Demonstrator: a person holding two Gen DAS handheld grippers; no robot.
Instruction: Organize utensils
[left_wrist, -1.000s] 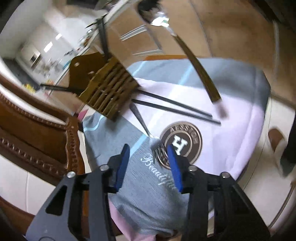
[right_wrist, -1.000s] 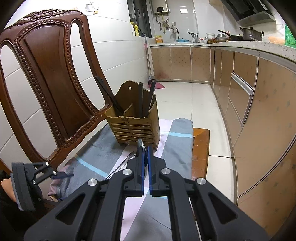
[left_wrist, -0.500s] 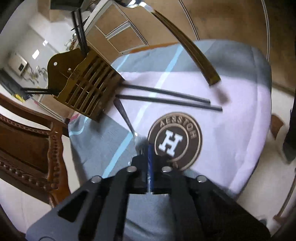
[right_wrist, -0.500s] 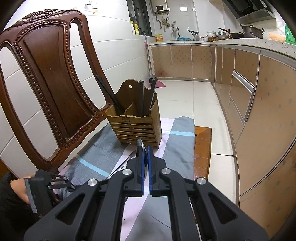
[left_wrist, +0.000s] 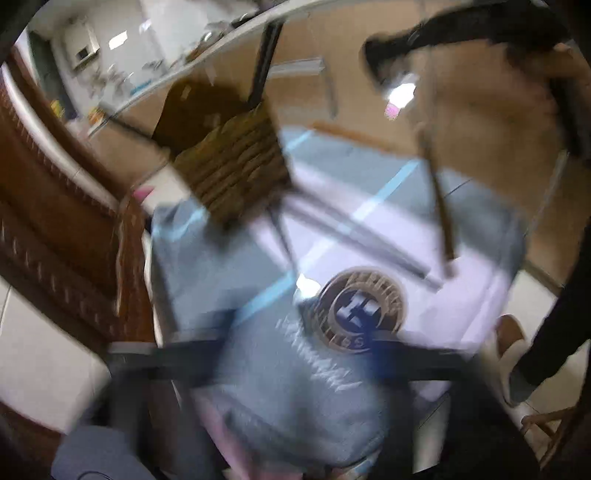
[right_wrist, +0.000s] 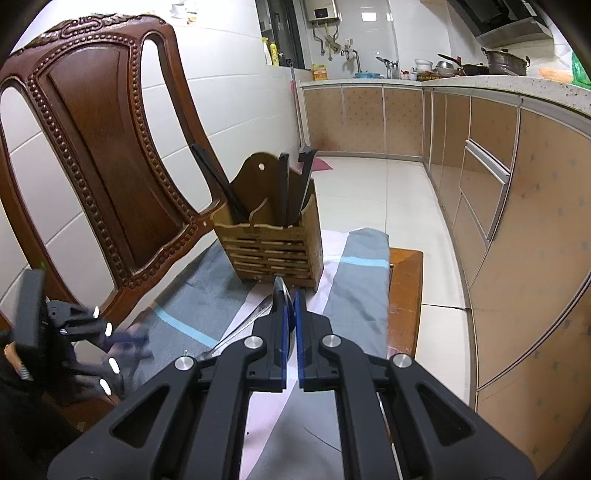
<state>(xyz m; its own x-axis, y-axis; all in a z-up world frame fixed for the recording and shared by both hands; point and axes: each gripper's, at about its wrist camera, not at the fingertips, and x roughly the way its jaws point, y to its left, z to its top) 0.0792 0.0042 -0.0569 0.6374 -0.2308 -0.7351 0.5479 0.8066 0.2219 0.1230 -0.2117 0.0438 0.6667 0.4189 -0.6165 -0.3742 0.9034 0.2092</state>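
Observation:
A slatted wooden utensil holder (right_wrist: 275, 240) with dark chopsticks in it stands on a grey, pink and blue cloth (right_wrist: 354, 295). My right gripper (right_wrist: 290, 321) is shut on a spoon (right_wrist: 280, 295), held above the cloth just in front of the holder. The left wrist view is badly blurred: it shows the holder (left_wrist: 236, 170), a fork (left_wrist: 284, 240) and two dark chopsticks (left_wrist: 369, 240) lying on the cloth, and the held spoon (left_wrist: 436, 192) above them. My left gripper (right_wrist: 122, 343) appears blurred at the left, low over the cloth; its fingers look spread apart.
A carved wooden chair back (right_wrist: 96, 155) rises behind the holder on the left. The cloth covers a small wooden table (right_wrist: 406, 295). Kitchen cabinets (right_wrist: 517, 221) run along the right, with tiled floor between.
My left gripper, shut over the fork's head half a second ago, has drawn back fast and looks opened; the fork still lies on the cloth. The right gripper barely moved.

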